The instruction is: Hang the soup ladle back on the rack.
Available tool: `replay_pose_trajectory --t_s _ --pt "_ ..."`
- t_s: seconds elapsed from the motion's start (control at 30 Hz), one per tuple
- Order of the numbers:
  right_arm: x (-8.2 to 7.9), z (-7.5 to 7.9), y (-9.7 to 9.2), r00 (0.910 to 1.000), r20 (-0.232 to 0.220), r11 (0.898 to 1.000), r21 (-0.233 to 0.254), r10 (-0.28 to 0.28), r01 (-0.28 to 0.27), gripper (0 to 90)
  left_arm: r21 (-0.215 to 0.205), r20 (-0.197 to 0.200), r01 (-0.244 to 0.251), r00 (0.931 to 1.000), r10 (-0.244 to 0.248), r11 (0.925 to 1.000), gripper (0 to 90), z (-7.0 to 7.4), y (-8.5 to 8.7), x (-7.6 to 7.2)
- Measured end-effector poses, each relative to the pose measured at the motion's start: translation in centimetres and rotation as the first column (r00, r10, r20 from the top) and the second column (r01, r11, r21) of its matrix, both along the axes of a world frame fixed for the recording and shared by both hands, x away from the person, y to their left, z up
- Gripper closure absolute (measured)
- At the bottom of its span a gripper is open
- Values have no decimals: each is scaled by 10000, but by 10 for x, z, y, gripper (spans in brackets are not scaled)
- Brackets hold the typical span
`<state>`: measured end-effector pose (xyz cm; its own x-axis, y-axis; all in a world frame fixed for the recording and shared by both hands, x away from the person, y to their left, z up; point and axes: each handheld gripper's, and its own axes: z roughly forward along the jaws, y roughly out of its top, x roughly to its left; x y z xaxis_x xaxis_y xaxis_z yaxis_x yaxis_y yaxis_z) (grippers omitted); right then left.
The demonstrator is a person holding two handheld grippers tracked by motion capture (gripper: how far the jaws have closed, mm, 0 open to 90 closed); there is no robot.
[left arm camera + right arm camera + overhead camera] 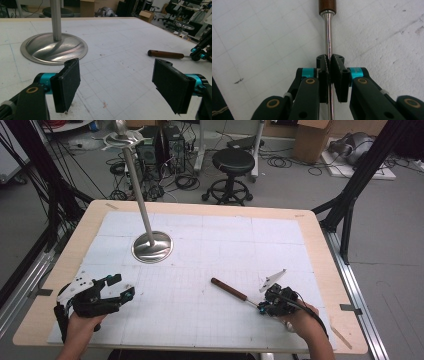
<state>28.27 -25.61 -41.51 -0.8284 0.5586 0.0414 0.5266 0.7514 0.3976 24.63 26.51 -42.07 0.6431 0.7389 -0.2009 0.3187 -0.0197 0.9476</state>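
Observation:
A tool with a brown wooden handle (228, 289) and a thin metal shaft (328, 32) lies on the white gridded mat. My right gripper (262, 308) sits at the front right, and its black pads (336, 72) are shut on the metal shaft, with the handle (327, 6) pointing away from it. My left gripper (123, 287) rests at the front left of the mat, jaws wide apart with nothing between the pads (67, 83). From the left gripper view the tool's handle (165, 54) lies far off to the right, next to the right gripper (198, 53).
A metal stand with a round domed base (152, 247) and an upright pole (138, 190) stands on the mat at the back left, close ahead of the left gripper. The wooden table edge (345, 285) frames the mat. A stool (233, 162) and cables lie beyond the table.

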Motion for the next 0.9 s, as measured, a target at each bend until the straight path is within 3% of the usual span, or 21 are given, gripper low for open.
replay_pose_trajectory --t_s 0.17,0.37,0.53,0.77,0.9 --pt "0 1 -1 10000 -12 9999 123 -94 94 840 -24 -29 0 10000 0 10000 231 0 -1 0" --pt "-1 4 -10 9971 271 9937 891 -705 678 840 -8 -76 22 10000 -22 10000 233 -1 -1 0" --pt "-6 4 -22 9886 313 9719 1901 -1475 1390 840 39 -54 30 10000 -30 10000 233 -1 -1 0" --pt "-12 11 -28 9844 671 9544 2636 -1629 1400 840 66 -62 43 10000 -42 10000 234 -1 -3 0" --pt "-15 16 -29 9810 838 9392 3130 -1751 1409 839 90 -73 86 9999 -85 9999 234 -1 -3 0"
